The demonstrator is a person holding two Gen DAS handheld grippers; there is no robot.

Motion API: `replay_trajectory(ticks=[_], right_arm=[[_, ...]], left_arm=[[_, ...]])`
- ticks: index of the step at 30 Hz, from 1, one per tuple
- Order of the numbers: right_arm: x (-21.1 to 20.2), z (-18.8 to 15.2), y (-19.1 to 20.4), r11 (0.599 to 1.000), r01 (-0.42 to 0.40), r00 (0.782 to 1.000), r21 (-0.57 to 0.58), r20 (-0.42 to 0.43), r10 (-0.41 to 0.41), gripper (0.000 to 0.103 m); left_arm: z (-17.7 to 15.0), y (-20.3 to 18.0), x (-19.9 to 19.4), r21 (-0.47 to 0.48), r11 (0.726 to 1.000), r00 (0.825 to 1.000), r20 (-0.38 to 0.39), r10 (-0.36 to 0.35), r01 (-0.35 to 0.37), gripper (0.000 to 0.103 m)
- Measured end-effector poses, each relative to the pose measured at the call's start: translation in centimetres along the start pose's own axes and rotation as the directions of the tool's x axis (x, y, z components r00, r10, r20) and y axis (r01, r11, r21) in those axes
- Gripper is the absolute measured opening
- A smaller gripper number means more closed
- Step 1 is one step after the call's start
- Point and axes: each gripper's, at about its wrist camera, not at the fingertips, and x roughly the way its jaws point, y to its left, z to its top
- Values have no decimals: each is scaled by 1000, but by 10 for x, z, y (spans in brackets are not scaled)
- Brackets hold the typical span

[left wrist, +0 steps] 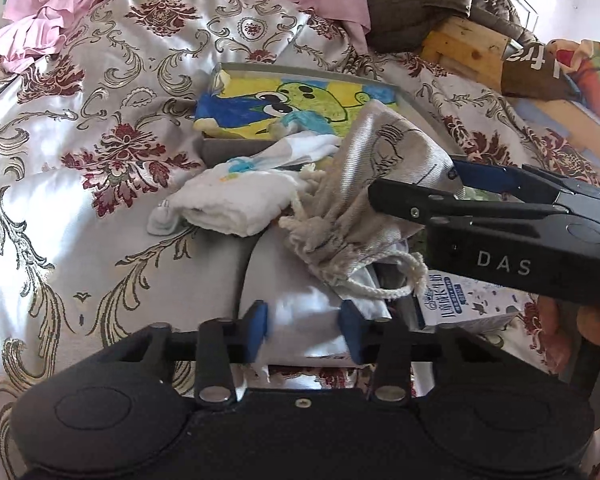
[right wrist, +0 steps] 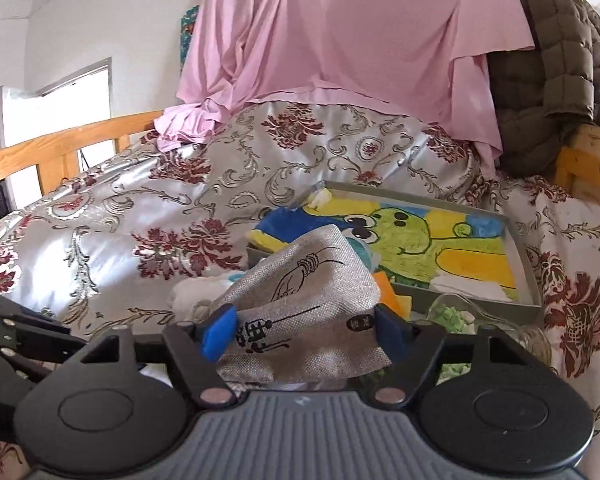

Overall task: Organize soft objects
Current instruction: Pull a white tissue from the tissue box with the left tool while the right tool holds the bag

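Drawstring pouch (right wrist: 300, 312) sits between my right gripper (right wrist: 304, 332) pads now, blue pads (right wrist: 220, 334) touching its woven grey sides at the printed end; I read that as a pinch on the pouch, though how firm I can't judge. From the left wrist view the same pouch (left wrist: 364, 184) is lifted at that end, its gathered neck and cord (left wrist: 380, 284) trailing down over the grey lid (left wrist: 260, 264) beneath. My left gripper (left wrist: 304, 330) hangs low over pale satin cloth (left wrist: 304, 320), jaws part-way in, pads either side of a fold; whether they actually bite it I cannot tell. Behind lies the grey tray (right wrist: 532, 280) with the cartoon frog towel (right wrist: 440, 252) already in it, a folded white cloth (left wrist: 228, 204) just beside the pouch, all on the flowered bedspread (right wrist: 140, 216). Step in hand, as I judge it: picking up the pouch to stow it. Next move calls for a clean lift so the dangling cord clears the clutter, then a carry across to the tray; snagging that cord is my worry.
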Motion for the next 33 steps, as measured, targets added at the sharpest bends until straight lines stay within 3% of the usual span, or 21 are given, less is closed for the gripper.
replay_trajectory(ticks=[4, 6, 7, 8, 16, 22, 27, 31, 33], right_arm=[[-3, 0, 6, 1000, -14, 1000, -23, -7, 14, 58], [-4, -1, 8, 999, -6, 1000, -38, -14, 6, 39], [-6, -1, 9, 999, 1, 1000, -43, -14, -1, 34], [-8, -1, 10, 999, 17, 1000, -46, -11, -17, 19], [-31, -3, 4, 999, 40, 999, -17, -16, -41, 16], [-50, -8, -2, 993, 120, 990, 8, -73, -119, 16], [-55, -13, -16, 980, 197, 968, 30, -165, -189, 16], [-49, -19, -25, 979, 190, 963, 73, -210, -171, 19], [-47, -21, -27, 980, 177, 963, 86, -222, -154, 28]], left_arm=[[0, 2, -2, -19, 1000, 1000, 5, 7, -7, 32], [1, 4, -3, -36, 999, 1000, 8, 10, -9, 28], [1, 6, -3, -41, 999, 1000, 10, 13, -13, 24], [1, 6, -4, -44, 999, 1000, 13, 17, -16, 20], [2, 6, -11, -43, 998, 999, 25, 42, -41, 1], [-4, 4, -28, -75, 997, 999, 32, 32, -29, 0], [-11, -3, -44, -68, 996, 997, 40, 62, -60, 0], [-14, -7, -50, -55, 995, 994, 64, 88, -85, 1], [-13, -7, -45, -54, 994, 994, 51, 93, -91, 7]])
